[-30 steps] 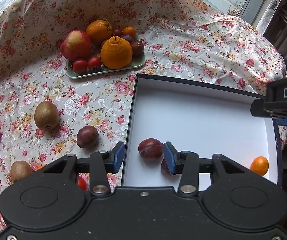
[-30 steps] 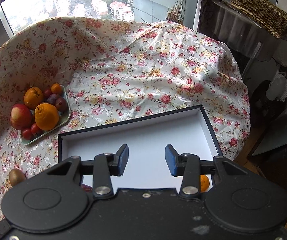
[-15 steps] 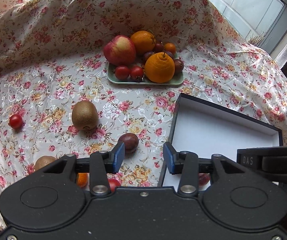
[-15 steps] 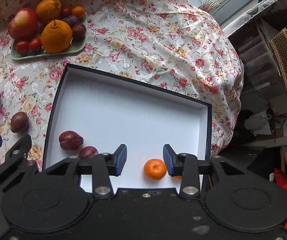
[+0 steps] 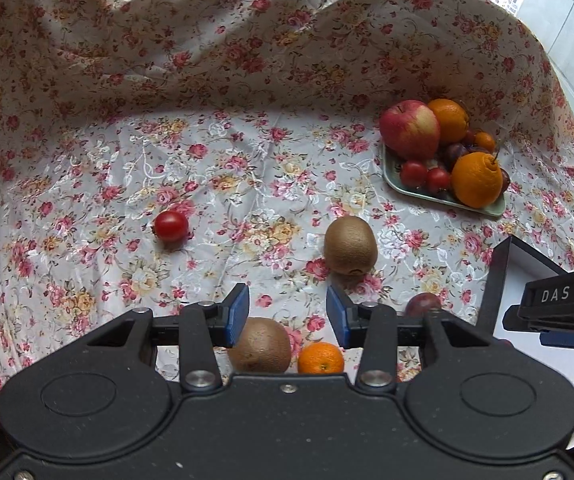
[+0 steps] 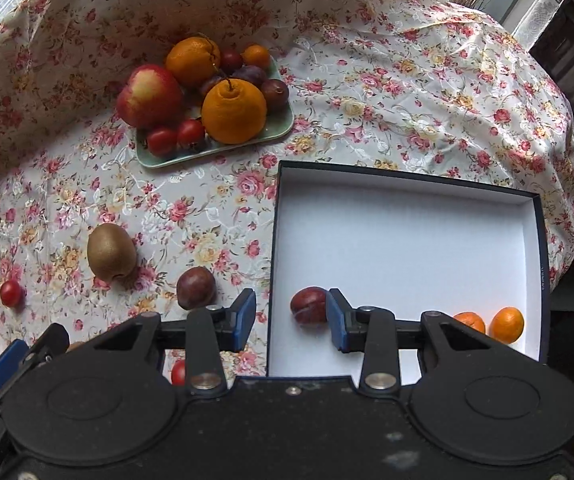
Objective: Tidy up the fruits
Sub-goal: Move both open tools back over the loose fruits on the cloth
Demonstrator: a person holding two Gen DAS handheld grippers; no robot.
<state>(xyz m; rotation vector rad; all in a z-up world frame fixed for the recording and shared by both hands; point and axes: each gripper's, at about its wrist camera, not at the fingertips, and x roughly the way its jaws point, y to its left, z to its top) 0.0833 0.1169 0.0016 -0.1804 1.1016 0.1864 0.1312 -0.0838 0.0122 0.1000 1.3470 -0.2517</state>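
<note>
Left gripper (image 5: 287, 316): jaws wide apart, holding nothing, touching nothing. Hangs over the floral tablecloth (image 5: 247, 168), tilted down, with a kiwi (image 5: 261, 345) and a small mandarin (image 5: 321, 358) just below the gap.

Right gripper (image 6: 291, 318): jaws also wide apart, empty. It straddles the left wall of the white-lined box (image 6: 407, 240); the right pad sits in front of a plum (image 6: 307, 305) inside the box, contact unclear.

Counts:
- In box: 1 plum visible, 2 mandarins (image 6: 507, 325) side by side at the near right corner.
- Loose on cloth: 2 kiwis (second one (image 5: 350, 245) further out), 1 plum (image 6: 195, 288) just left of the box, 2 cherry tomatoes ( (image 5: 171, 225) well off to the left, another (image 6: 179, 372) partly hidden under the right gripper), 1 mandarin.
- Green tray (image 6: 279, 130) at the back: 1 apple (image 6: 151, 96), 2 big oranges (image 6: 234, 110), 2 cherry tomatoes, 1 small mandarin, several plums (stacked, exact count unclear).

Both grippers point forward and down, left one to the left of the box.
</note>
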